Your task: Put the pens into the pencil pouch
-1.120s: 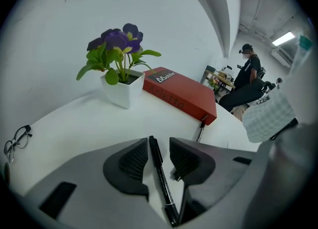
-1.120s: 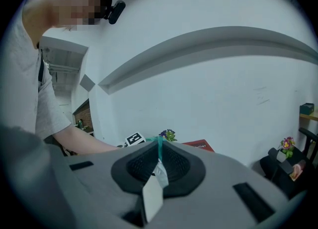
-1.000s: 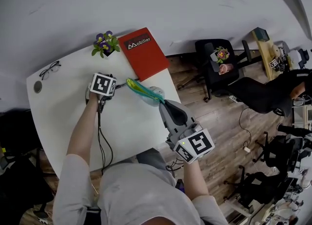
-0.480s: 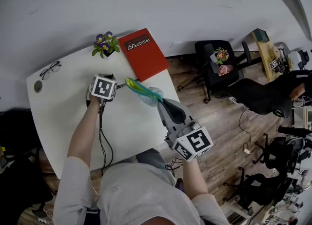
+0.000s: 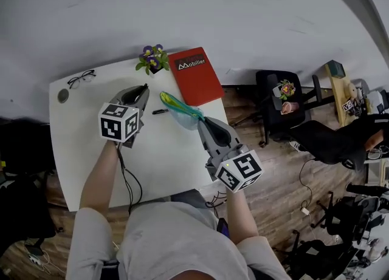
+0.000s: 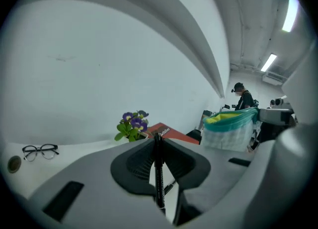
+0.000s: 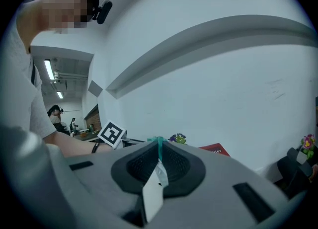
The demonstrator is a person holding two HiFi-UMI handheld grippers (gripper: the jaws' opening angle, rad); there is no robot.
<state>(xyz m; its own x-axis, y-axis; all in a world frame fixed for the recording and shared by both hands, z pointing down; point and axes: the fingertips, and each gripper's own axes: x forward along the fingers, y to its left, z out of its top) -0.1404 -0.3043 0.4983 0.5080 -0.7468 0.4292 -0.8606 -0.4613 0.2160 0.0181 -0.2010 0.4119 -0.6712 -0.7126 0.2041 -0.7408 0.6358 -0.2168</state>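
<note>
Lifted clear of the table since the earlier frame, the left claw has just clenched on a black pen near the pencil pouch, which the right claw grips by its teal rim; insertion remains, and a second pen apparently still lies on the table.

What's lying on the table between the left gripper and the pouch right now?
One loose black pen lies on the white table between the left gripper and the pencil pouch; the head view shows it.
</note>
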